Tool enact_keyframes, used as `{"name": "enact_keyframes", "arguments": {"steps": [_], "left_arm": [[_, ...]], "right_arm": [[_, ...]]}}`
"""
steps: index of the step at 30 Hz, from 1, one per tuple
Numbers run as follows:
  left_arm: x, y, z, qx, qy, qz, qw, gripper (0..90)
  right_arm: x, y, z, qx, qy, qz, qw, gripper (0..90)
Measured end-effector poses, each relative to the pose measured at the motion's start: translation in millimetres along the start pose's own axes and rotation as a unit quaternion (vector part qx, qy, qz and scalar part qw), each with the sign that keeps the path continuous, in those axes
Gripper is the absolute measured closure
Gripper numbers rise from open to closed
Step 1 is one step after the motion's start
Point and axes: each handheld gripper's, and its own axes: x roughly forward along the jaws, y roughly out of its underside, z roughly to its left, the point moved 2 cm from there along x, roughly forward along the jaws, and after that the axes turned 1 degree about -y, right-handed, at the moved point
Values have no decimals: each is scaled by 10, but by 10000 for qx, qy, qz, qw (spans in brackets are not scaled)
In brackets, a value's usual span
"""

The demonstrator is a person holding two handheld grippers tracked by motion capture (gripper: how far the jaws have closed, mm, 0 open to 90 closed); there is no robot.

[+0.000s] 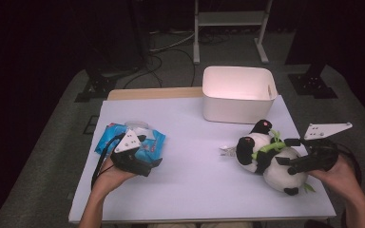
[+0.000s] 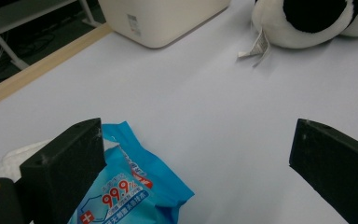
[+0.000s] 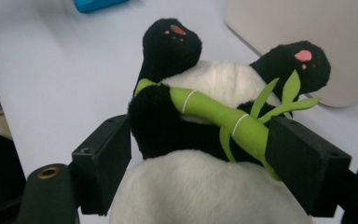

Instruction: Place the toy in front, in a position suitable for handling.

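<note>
While the white bin is sitting apparently empty from above, nothing seems packed yet. Left gripper jaws are standing apart beside the blue wipes pack. Right gripper jaws are straddling the panda toy, apparently not yet squeezing.

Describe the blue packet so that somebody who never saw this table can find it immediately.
Start from the white bin at the table's far edge, then look to the near left side. The blue packet lies there flat under the left gripper. It is the one bright blue thing, printed with "99.9%".
</note>
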Motion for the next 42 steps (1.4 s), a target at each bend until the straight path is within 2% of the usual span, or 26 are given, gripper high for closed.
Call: {"name": "enact_keyframes", "arguments": {"steps": [5, 14, 21, 27, 30, 31, 32, 35, 37, 39, 40, 42], "left_arm": [[-19, 25, 12, -56, -37, 6, 10000, 27], [-15, 28, -5, 45, 29, 60, 10000, 27], [-6, 30, -19, 55, 67, 84, 9999, 27], [29, 43, -45, 68, 126, 148, 9998, 27], [34, 51, -48, 77, 144, 181, 9997, 27], [34, 53, -50, 76, 143, 194, 9997, 27], [34, 53, -50, 76, 143, 194, 9997, 27], [33, 60, -51, 78, 159, 200, 9996, 27], [25, 66, -46, 73, 142, 186, 9997, 27], [19, 68, -44, 73, 134, 203, 9997, 27], [14, 71, -45, 51, 126, 203, 9997, 27], [11, 72, -43, 53, 120, 200, 9997, 27]], "right_arm": [[-3, -5, -27, 29, -55, -35, 10000, 213], [-22, -16, -59, 33, -84, 53, 9999, 214], [-49, -26, -165, 68, -75, 268, 9996, 214], [34, -27, -267, 66, -84, 530, 9985, 218], [105, -20, -325, 74, -168, 628, 9979, 280], [118, -20, -337, 76, -178, 660, 9976, 326], [118, -20, -337, 76, -178, 660, 9976, 326], [141, -23, -372, 95, -230, 712, 9972, 501], [122, -29, -389, 57, -203, 651, 9977, 618], [115, -32, -397, 66, -283, 617, 9977, 649], [111, -34, -404, 44, -389, 625, 9973, 718], [102, -38, -406, 3, -458, 602, 9971, 741]]}}
